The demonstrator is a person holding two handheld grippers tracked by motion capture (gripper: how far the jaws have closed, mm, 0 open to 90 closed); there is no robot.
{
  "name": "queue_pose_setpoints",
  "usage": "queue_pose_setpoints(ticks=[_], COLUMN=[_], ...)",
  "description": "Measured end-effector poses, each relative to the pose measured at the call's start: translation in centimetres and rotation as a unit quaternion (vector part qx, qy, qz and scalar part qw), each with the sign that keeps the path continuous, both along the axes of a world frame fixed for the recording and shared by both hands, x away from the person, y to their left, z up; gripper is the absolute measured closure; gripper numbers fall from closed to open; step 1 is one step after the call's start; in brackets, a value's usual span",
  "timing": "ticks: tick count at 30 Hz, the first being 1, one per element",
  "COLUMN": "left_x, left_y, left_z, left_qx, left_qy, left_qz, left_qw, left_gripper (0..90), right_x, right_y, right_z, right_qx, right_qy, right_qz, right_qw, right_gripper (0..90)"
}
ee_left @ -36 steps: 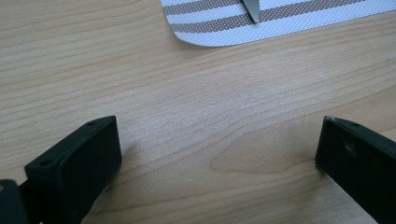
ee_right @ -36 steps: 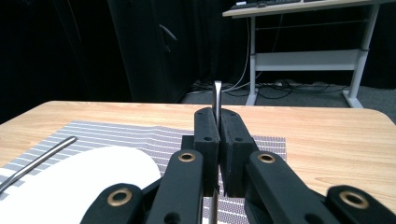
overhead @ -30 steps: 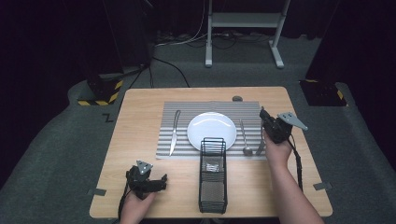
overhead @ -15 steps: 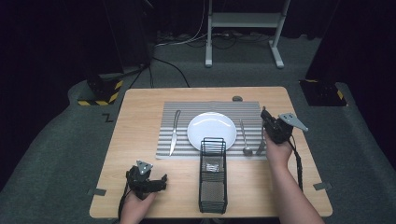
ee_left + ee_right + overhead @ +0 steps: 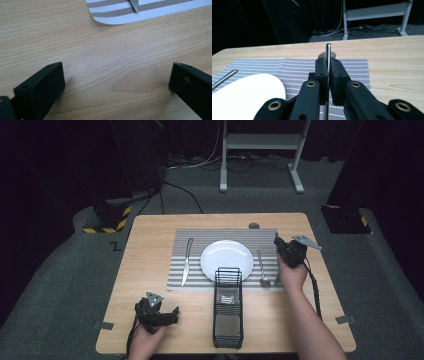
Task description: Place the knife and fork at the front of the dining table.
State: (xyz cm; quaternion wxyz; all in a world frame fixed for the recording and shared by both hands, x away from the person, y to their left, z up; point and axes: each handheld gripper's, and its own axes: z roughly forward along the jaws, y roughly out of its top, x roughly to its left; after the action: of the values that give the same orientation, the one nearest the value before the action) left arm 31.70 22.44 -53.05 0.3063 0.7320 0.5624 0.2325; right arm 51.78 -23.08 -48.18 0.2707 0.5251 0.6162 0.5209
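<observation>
A pale wooden worktop (image 5: 150, 235) carries a half-laid place setting. A grey striped placemat (image 5: 225, 235) lies across its far half, and a black wire cutlery basket (image 5: 228, 320) stands on the near edge, just in front of the round white plate (image 5: 226, 258) at the mat's centre.

The left tongs (image 5: 172, 314) rest low at the near left corner, jaws spread wide with nothing but bare wood between them. The right tongs (image 5: 328, 66) hover over the right end of the mat.

A table knife (image 5: 186, 262) lies left of the plate and a spoon (image 5: 261, 267) right of it. The right tongs are clamped narrow on a thin metal cutlery piece (image 5: 328, 51), held edge-on, its rounded end standing up past the jaw tips. Whether it is a fork cannot be told.

The piece is pinched between the pads, above the mat, right of the spoon and well apart from the left tongs.

It looks light, rigid and unbreakable, but its polished steel is likely slippery, and so flat a strip may swivel in the pads. A hold across the flat of the handle, near the middle, seems safest.
</observation>
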Motion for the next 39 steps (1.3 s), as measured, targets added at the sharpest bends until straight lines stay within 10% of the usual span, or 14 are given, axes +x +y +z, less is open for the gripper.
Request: queue_pose_setpoints(ticks=[39], left_x=[0.0], left_y=[0.0], left_z=[0.0], left_qx=[0.000], left_qy=[0.000], left_qz=[0.000], left_qw=[1.0000], left_gripper=[0.5], right_x=[1.6], right_y=[0.9], right_z=[-1.9], right_qx=[-0.023], right_qy=[0.072], right_qz=[0.002], right_qw=[0.9971], right_gripper=[84.2])
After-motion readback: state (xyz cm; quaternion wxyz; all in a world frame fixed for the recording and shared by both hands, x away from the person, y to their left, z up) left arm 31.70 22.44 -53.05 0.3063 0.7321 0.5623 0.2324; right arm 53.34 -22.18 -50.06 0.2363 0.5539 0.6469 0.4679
